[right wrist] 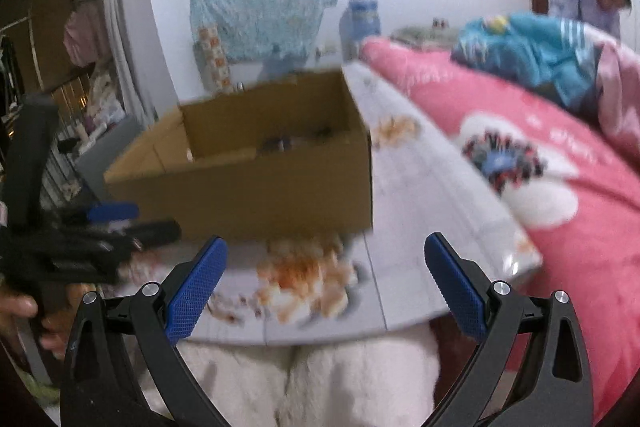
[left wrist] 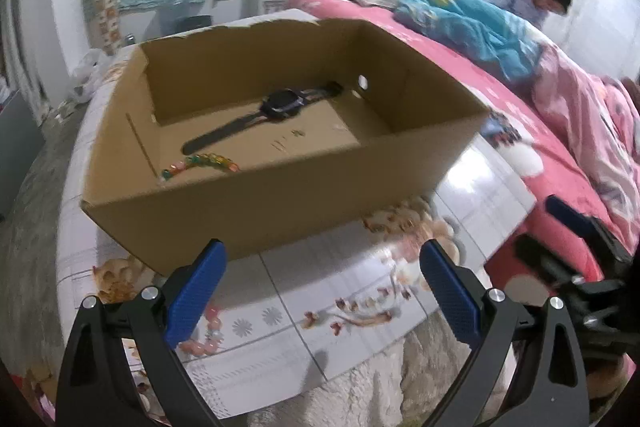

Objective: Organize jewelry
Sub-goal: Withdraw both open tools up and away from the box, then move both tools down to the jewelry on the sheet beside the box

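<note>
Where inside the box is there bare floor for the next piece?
The cardboard box has bare floor on the right side, between the watch and the right wall with the hole. The left front corner is crowded: colourful bead bracelet beside the watch strap.

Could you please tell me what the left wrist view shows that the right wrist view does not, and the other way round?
Only the left wrist view shows the box floor clearly: a black watch, a colourful bead bracelet, plus a pink bead bracelet on the table beside its left finger. Only the right wrist view shows a hand holding the left gripper. Both show the cardboard box, the pink bedding and open jaws.
</note>
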`<state>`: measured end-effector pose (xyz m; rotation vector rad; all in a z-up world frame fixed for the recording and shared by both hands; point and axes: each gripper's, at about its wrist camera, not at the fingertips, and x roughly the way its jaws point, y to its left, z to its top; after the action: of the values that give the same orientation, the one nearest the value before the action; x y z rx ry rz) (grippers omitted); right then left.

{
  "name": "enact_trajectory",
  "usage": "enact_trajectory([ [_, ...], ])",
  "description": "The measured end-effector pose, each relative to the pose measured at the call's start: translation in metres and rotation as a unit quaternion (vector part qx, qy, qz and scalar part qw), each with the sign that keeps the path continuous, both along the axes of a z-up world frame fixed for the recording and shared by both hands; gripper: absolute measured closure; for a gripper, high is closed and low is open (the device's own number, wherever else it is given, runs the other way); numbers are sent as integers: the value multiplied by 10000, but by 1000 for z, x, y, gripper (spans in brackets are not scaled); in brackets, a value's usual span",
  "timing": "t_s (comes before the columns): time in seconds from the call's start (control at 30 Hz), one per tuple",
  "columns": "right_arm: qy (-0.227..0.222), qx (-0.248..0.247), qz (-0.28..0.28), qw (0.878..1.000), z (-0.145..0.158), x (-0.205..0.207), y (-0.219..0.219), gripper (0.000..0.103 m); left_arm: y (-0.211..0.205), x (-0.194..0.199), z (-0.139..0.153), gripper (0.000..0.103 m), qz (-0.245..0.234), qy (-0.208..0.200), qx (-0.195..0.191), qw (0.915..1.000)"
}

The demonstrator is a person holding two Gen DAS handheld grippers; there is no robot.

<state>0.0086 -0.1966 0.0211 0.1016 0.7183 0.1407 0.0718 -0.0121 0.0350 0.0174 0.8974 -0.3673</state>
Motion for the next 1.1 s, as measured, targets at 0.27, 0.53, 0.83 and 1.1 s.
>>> enact_trajectory([
  [0.27,565,80,283,9980,-31,-6,11,14,-8,-11,-24,12,-428,23,-4,9991],
  [0.53,462,100,202,9987,-21,9,10,45,-14,-2,-29,39,-635,-150,106,9978],
  [0.83,234,85,227,9994,-8,50,7,73,-17,16,-30,52,-779,-168,-114,9968],
  [1.1,-46,308,373,9988,5,83,11,82,-18,31,-29,61,-793,-185,-203,9965],
])
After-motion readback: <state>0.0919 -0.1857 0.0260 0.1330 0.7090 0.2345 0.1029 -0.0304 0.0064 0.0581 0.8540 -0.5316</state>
